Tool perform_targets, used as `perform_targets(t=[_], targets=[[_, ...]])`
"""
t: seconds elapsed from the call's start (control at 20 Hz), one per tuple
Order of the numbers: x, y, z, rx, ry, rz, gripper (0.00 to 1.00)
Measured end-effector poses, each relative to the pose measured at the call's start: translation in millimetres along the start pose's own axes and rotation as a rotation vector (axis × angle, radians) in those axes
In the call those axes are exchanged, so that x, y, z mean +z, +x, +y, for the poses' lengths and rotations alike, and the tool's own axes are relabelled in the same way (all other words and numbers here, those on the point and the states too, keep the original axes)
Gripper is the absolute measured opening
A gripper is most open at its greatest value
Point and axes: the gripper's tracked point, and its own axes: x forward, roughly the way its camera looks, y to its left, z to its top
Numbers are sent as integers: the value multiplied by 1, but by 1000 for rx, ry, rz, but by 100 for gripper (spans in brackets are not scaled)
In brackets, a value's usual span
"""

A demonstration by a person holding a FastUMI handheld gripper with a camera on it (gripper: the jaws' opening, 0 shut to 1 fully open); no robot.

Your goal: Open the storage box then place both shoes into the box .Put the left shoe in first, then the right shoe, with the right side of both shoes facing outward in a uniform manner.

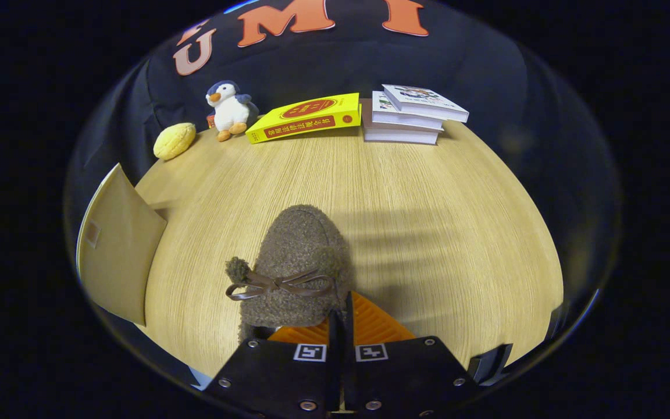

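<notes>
The gripper (341,326) has its fingers drawn close together, apparently pinching the rear rim of a fuzzy brown shoe (297,262) that points away across the table (428,203); the pinch itself is hidden behind the shoe's edge. To do this step well, keep the hold firm, carry the shoe left without letting the toe sag, and turn it so its right side faces outward. The box (117,250) stands at the near left, only a tan panel showing; its contents are out of sight. Far off sit a penguin (229,110), a yellow book (306,118) and stacked books (407,116).
</notes>
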Motion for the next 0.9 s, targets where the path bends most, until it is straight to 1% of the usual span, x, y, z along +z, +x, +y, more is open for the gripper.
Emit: perform_targets(t=[0.2,0.35,0.7,0.9], targets=[[24,-32,20,6,23,-32,4],[42,-59,52,46,29,-41,4],[86,-115,149,154,31,-25,4],[100,-132,210,205,-10,-16,4]])
